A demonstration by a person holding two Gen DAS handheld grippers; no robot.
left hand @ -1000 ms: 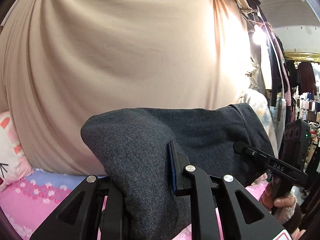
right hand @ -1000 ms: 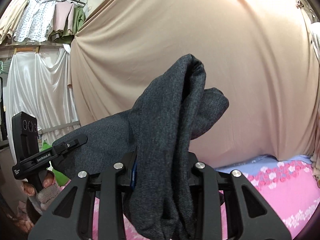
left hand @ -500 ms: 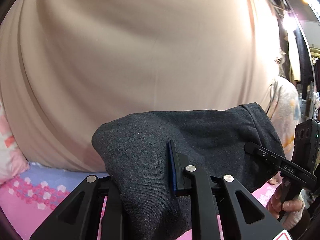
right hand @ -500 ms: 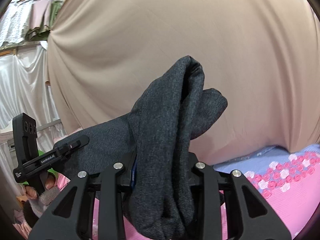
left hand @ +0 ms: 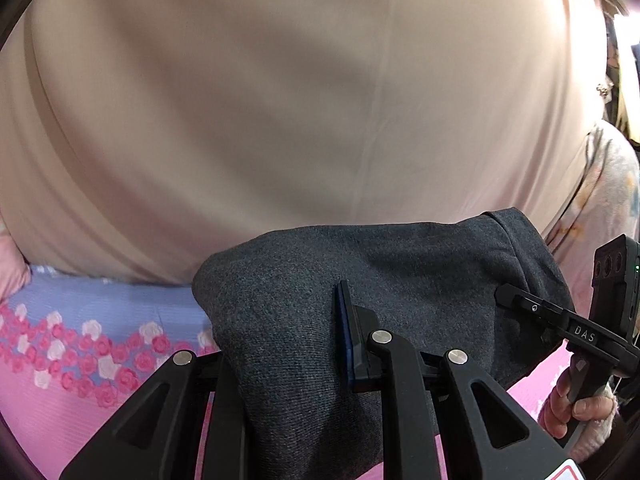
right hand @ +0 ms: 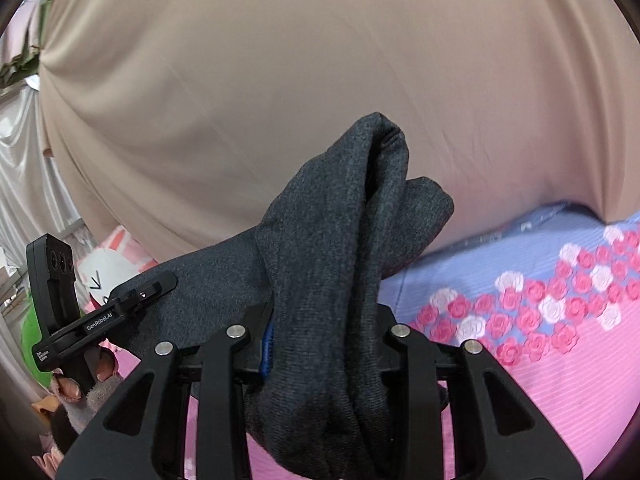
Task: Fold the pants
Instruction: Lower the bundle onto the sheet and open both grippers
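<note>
both grippers clamped on the dark grey pants, held above a pink rose-print bedspread.

left gripper and right gripper each pinch bunched cloth; the left's body reads "genrobot.ai", the right's arm "das".

Dark grey pants, a bit speckled. Black claws, left claw and right claw, each with a blue pad. Plain beige curtain behind. Pink bed sheet with thin stripes, a light blue band, and pink and white roses.
</note>
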